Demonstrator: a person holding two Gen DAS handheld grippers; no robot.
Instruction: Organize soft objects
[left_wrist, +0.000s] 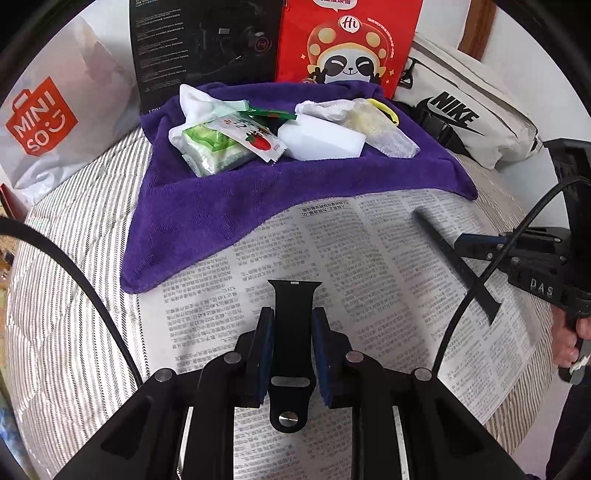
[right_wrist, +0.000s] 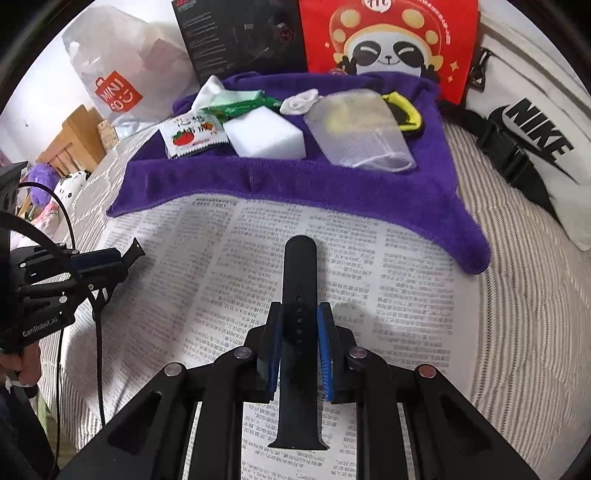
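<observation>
My left gripper (left_wrist: 293, 326) is shut on a short black watch strap with a metal stud (left_wrist: 291, 339), held above the newspaper (left_wrist: 388, 266). My right gripper (right_wrist: 299, 314) is shut on a long black watch strap with holes (right_wrist: 300, 280); this strap also shows in the left wrist view (left_wrist: 454, 258). Behind lies a purple towel (left_wrist: 207, 210) bearing a white sponge block (left_wrist: 321, 138), a green tissue pack (left_wrist: 214, 149), a strawberry sachet (left_wrist: 258, 138), a white sock (left_wrist: 195, 101), a mesh pouch (right_wrist: 358, 129) and a yellow-rimmed item (right_wrist: 404, 109).
A Miniso bag (left_wrist: 40, 125) stands at the back left, a black box (left_wrist: 203, 44) and a red panda bag (left_wrist: 347, 40) at the back, a white Nike bag (left_wrist: 465, 118) at the right. The striped bedding (left_wrist: 66, 295) lies under all.
</observation>
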